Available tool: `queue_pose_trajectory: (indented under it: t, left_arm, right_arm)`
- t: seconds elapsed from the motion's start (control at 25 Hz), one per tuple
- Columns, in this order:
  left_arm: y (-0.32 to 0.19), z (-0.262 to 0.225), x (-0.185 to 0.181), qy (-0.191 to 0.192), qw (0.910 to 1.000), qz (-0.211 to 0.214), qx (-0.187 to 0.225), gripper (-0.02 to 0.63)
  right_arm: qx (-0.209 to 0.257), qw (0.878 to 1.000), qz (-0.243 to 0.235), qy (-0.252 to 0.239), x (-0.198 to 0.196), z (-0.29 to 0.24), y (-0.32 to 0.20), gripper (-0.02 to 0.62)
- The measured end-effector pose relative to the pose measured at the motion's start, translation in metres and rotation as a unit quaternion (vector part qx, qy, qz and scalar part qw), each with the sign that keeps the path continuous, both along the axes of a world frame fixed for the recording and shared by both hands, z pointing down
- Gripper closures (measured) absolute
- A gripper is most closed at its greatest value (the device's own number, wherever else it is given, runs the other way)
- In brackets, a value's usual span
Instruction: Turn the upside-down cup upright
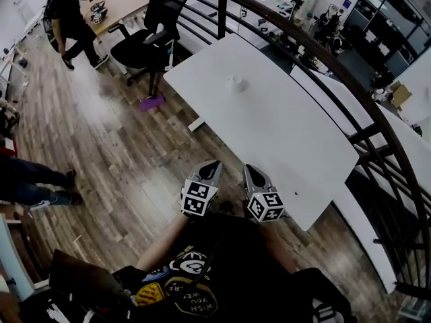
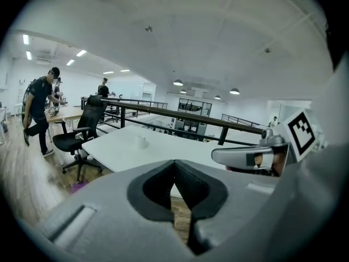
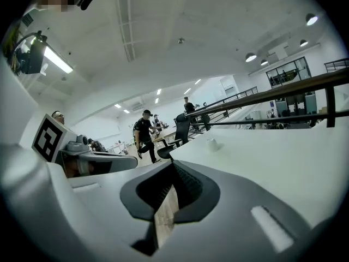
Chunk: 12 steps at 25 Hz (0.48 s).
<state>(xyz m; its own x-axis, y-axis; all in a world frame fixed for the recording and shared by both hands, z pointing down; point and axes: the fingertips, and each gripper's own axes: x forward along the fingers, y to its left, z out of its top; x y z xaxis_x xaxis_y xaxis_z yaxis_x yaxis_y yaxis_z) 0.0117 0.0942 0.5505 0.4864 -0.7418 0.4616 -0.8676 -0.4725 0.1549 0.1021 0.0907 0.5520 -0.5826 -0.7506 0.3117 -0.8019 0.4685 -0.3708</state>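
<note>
I see a long white tabletop (image 1: 296,147) from above, set at an angle over a wood-plank floor (image 1: 114,140), with a dark railing (image 1: 323,59) along its far long edge.

The cup (image 1: 236,83) is a small white shape standing alone on the tabletop. It is toward the far short edge, about midway between the two long edges. It is too small in every view for me to tell whether its mouth faces up or down.

Both grippers hang close to my body, over the floor just short of the near corner of the tabletop. They are well apart from the cup.

- **Left gripper:** The jaws of the left gripper (image 1: 209,166) are pressed together with nothing between them. Only floor shows through the slit.
- **Right gripper:** The right gripper (image 1: 252,174) is the same, with its jaws together and empty.

They sit side by side and point toward the tabletop.

As I judge it, no hold on the cup is in hand. The scene fits grippers heading in toward a cup that stands on its rim. It fits equally well grippers drawn back from a cup that already stands on its base. What comes next depends on which way the cup's mouth faces, and from this distance I cannot settle that.

A black office chair (image 1: 145,42) stands beyond the far short edge.
</note>
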Motion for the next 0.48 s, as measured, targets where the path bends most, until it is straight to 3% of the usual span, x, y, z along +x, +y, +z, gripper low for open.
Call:
queue_pose_trajectory:
  t: [0.12,0.32,0.48]
  left_arm:
    - [-0.006,-0.011,-0.004,-0.026,0.9994,0.017,0.015,0.601]
    - [-0.010,-0.025,-0.008,0.046,0.9987,0.020,-0.012,0.601]
    - [-0.015,-0.032,-0.018,0.043,0.9989,0.018,0.003,0.601]
  right_arm:
    - [0.008,1.000,0.015,0.014,-0.001,-0.012,-0.004,0.597]
    - [0.023,0.999,0.016,0.030,-0.017,-0.034,-0.001,0.597]
    - [0.024,0.999,0.005,0.038,-0.031,-0.035,0.001,0.597]
